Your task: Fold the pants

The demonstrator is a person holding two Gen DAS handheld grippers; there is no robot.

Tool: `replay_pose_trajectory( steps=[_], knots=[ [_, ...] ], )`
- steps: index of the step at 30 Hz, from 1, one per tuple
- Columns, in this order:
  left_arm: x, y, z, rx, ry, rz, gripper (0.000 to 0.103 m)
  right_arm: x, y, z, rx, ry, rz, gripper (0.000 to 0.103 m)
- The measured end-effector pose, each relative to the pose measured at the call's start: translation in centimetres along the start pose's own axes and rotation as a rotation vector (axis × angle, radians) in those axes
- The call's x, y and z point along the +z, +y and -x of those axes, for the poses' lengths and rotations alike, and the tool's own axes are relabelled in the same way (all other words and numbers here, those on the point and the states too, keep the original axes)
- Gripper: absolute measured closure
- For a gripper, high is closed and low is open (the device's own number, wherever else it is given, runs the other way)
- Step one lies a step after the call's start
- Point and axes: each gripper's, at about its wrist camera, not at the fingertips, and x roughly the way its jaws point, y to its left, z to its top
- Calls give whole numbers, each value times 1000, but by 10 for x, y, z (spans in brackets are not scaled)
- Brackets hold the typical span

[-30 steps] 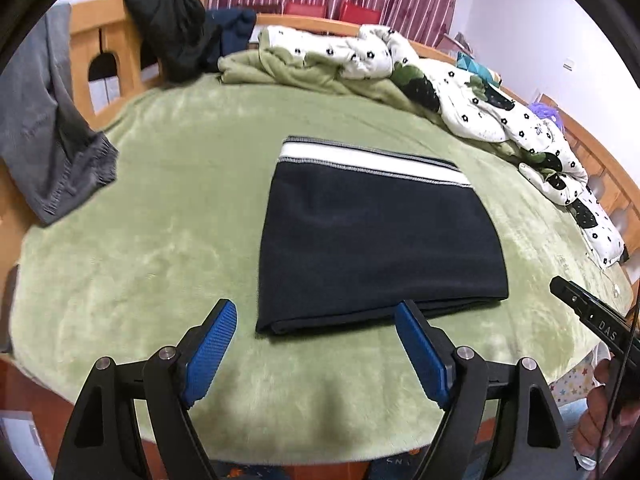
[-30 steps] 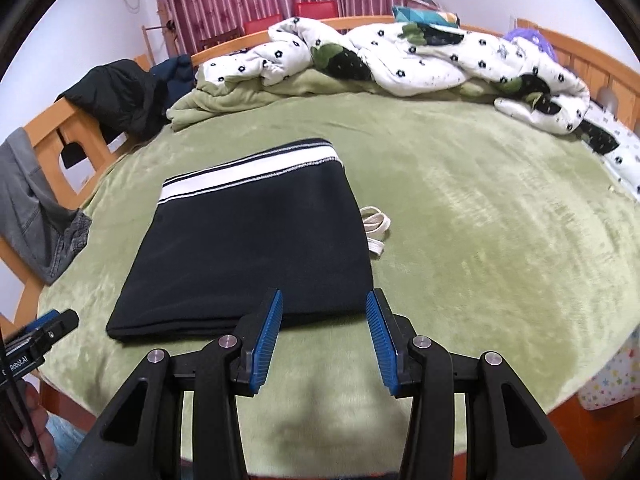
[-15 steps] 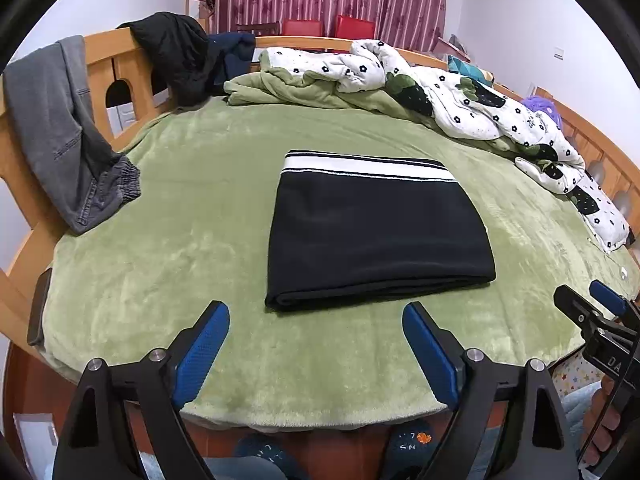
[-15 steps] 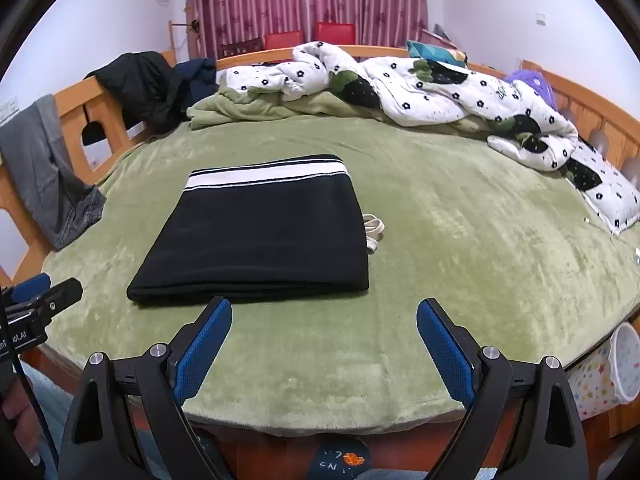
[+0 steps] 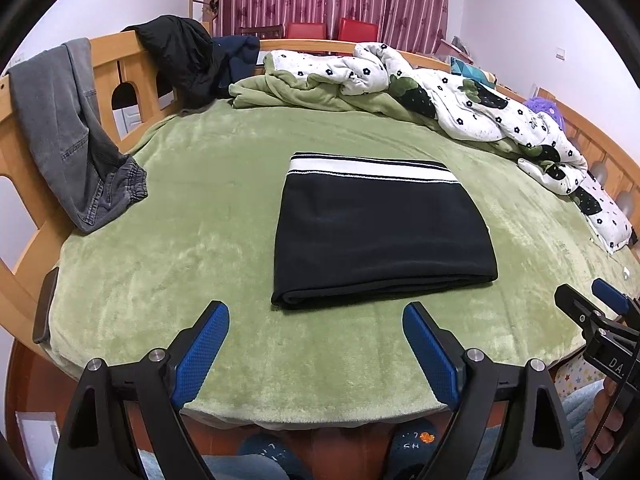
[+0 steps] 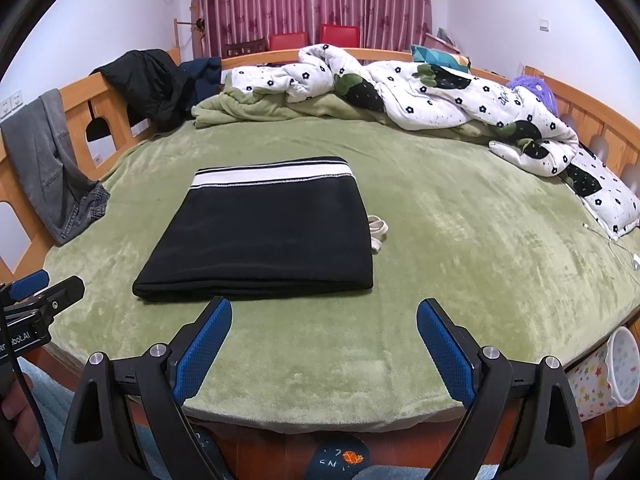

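In the middle of the green blanket [image 5: 208, 216], the folded black pants [image 5: 380, 236] are lying flat; left gripper [image 5: 316, 354] and right gripper [image 6: 325, 350] are hanging spread apart, empty, near the bed edge. Finishing well probably means tucking the stray white drawstring [image 6: 377, 229] under.

A wooden-framed bed [image 5: 36, 236] covered in green plush blanket carries folded black pants with a white-striped waistband [image 5: 380, 232] at centre, a crumpled white flower-print duvet [image 5: 480, 112] along the far edge, and grey jeans [image 5: 68, 128] draped over the left rail.
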Motion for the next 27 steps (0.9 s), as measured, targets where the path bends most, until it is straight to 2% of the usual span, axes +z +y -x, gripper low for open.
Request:
replay_pose_trajectory(
  steps=[27],
  knots=[
    [0, 3, 1, -8, -1, -2, 15, 0, -2, -1, -1, 5, 1, 10]
  ],
)
